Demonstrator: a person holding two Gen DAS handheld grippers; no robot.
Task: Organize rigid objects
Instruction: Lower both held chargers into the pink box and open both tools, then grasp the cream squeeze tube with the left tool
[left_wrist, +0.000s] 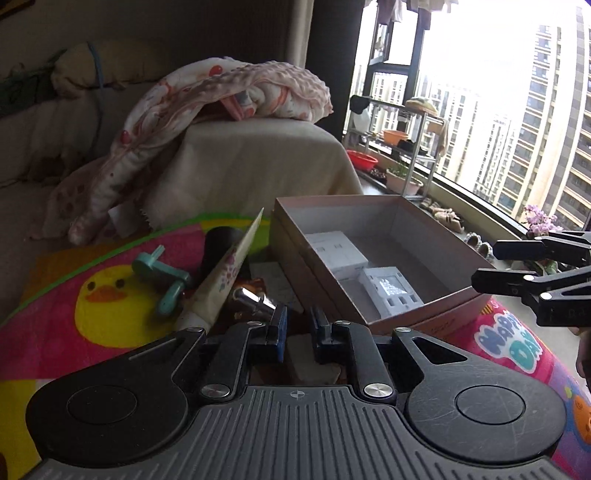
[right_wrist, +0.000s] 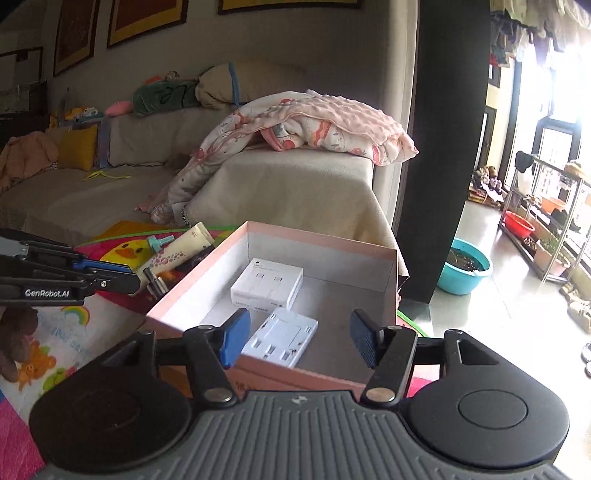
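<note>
An open pink box (left_wrist: 332, 201) (right_wrist: 317, 236) stands on the colourful mat and holds two white packages (left_wrist: 336, 251) (left_wrist: 391, 291) (right_wrist: 267, 282) (right_wrist: 284, 338). Left of the box lie a cream tube (left_wrist: 221, 280) (right_wrist: 181, 247), a teal plastic piece (left_wrist: 162, 277) and a chrome-tipped item (left_wrist: 255, 299). My left gripper (left_wrist: 297, 325) (right_wrist: 133, 278) is shut just in front of that pile, with nothing visibly between its pads; a beige thing (left_wrist: 306, 362) shows beneath it. My right gripper (right_wrist: 299, 343) (left_wrist: 484, 264) hangs open over the box's near wall, its pads touching nothing.
The duck-print play mat (left_wrist: 92, 295) covers the surface. Behind it is a beige sofa (right_wrist: 288, 184) with a pink blanket (right_wrist: 325, 125) draped on it. A teal basin (right_wrist: 465, 269) sits on the floor at the right, near a metal rack (right_wrist: 546, 206) by the window.
</note>
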